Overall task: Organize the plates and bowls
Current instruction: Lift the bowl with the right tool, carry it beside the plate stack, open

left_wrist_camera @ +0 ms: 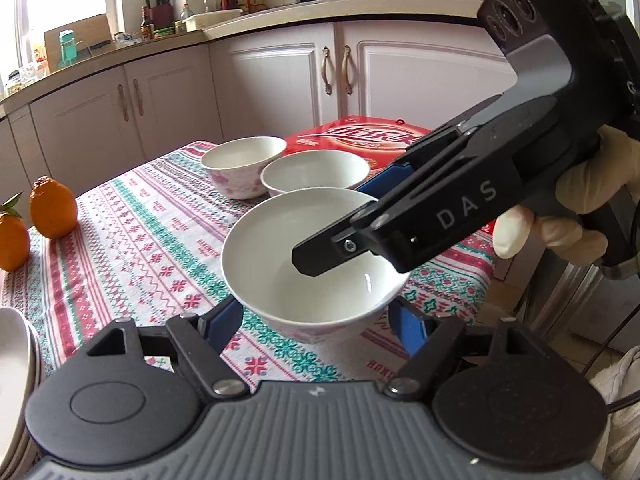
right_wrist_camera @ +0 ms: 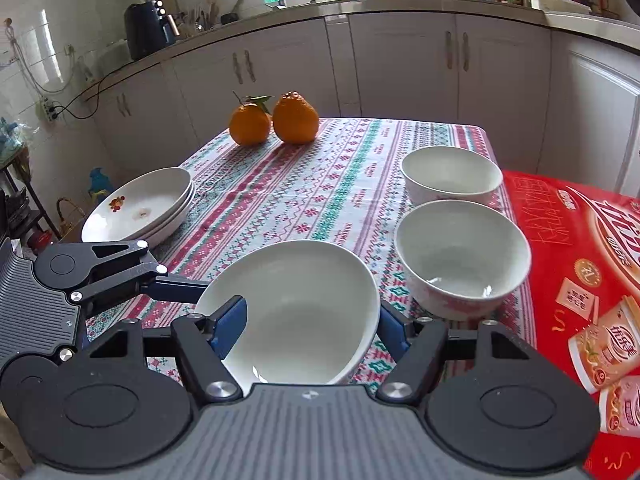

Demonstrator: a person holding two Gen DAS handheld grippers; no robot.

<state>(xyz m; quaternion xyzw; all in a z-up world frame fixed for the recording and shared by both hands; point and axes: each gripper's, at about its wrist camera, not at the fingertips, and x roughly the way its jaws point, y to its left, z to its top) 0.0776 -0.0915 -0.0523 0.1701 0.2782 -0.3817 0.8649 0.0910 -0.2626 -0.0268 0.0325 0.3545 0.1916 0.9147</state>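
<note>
Right tongs point(right_wrist_camera: 310, 330) first, closest to my lens: narrow, clamped on the bowl point(right_wrist_camera: 296, 300), one pad inside it and one outside its rim. Left tongs point(left_wrist_camera: 314, 320) straddle the same bowl lower down and, as I read it, pinch it too. The bowl hangs tilted over the cloth point(right_wrist_camera: 320, 184), on the near side of the two bowls point(right_wrist_camera: 460, 248) that stand just beside the red box point(right_wrist_camera: 580, 240).

My guess is that it nests into the nearer of those two. I'd level it, move both hands as one, centre it over that rim, lower gently, then free one pair at a time.

Plates point(right_wrist_camera: 140, 204) sit stacked across the table from the box, and I can't count them for sure. The bowl's own wall hides its foot and the left pads' contact.
</note>
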